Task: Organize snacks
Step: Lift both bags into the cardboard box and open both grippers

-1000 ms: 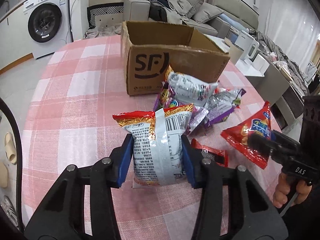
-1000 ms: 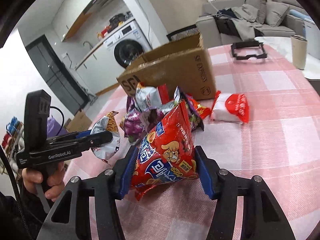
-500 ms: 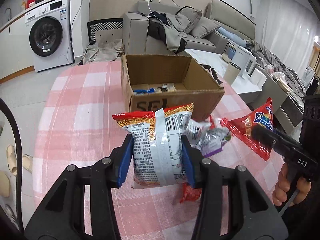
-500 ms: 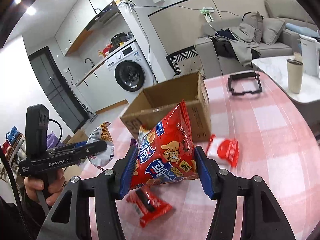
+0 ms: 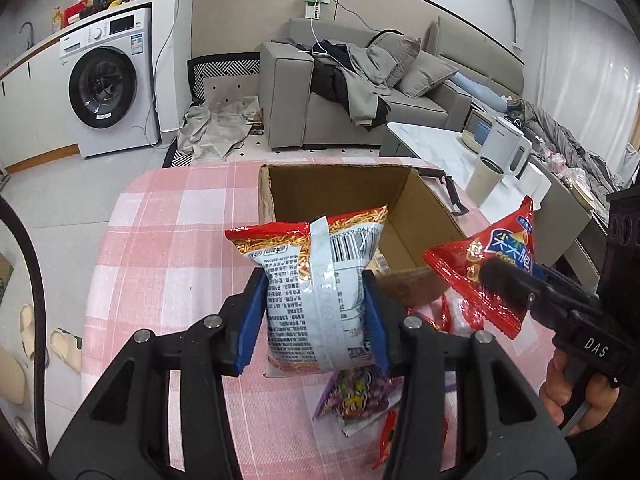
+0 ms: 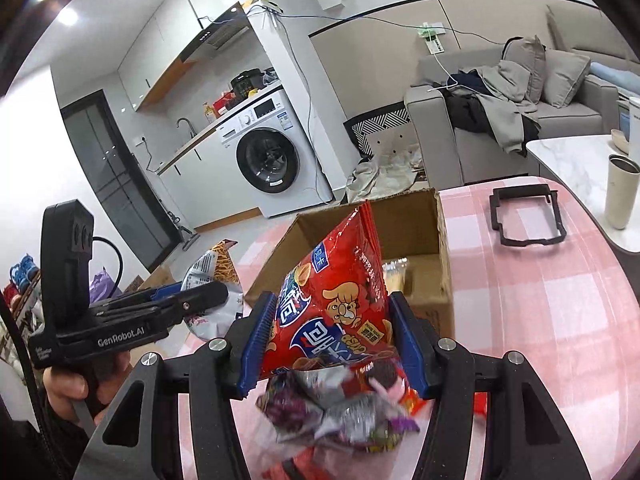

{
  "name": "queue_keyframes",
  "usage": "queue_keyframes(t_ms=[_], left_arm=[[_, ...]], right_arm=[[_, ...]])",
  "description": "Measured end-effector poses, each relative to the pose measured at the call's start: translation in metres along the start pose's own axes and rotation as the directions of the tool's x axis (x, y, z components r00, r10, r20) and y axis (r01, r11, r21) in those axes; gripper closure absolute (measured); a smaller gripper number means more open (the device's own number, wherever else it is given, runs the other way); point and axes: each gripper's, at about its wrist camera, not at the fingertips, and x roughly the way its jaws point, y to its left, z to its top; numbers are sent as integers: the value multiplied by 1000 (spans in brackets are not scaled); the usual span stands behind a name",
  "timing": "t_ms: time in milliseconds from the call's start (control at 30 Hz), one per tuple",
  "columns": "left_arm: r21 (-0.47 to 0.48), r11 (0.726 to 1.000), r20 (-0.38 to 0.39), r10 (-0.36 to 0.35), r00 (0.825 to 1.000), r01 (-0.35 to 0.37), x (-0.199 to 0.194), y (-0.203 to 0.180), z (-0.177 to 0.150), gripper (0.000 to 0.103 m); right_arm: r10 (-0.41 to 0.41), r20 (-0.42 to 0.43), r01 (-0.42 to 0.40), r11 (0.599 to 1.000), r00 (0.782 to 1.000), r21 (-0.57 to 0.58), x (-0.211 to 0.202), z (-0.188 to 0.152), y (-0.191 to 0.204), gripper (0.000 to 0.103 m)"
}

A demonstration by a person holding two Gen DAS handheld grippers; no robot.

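My left gripper [image 5: 312, 320] is shut on a silver-backed noodle snack bag [image 5: 316, 280], held high in front of the open cardboard box [image 5: 424, 204]. My right gripper [image 6: 332, 340] is shut on a red chip bag [image 6: 340, 292] with a cartoon face, also raised before the box [image 6: 440, 236]. Each gripper shows in the other's view: the right one with its red bag [image 5: 488, 268] at the right, the left one with its bag [image 6: 208, 268] at the left. A small packet [image 6: 394, 276] lies inside the box.
Loose purple and red snack packs [image 6: 340, 412] lie on the pink checked tablecloth [image 5: 160, 232] below the grippers. A black frame [image 6: 524, 216] lies on the table right of the box. A beige cup [image 6: 620, 192], sofa and washing machine stand beyond.
Both grippers rose with their bags and moved toward the box, so its inside now shows. The snack pile dropped low in both views.
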Motion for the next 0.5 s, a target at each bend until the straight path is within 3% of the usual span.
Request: queue_keyframes(t_ms=[500], left_arm=[[37,999,5,4,1000,-4,39,-14,27,60]], right_arm=[[-13,2,13,999,1000,35,54,35,-13,45]])
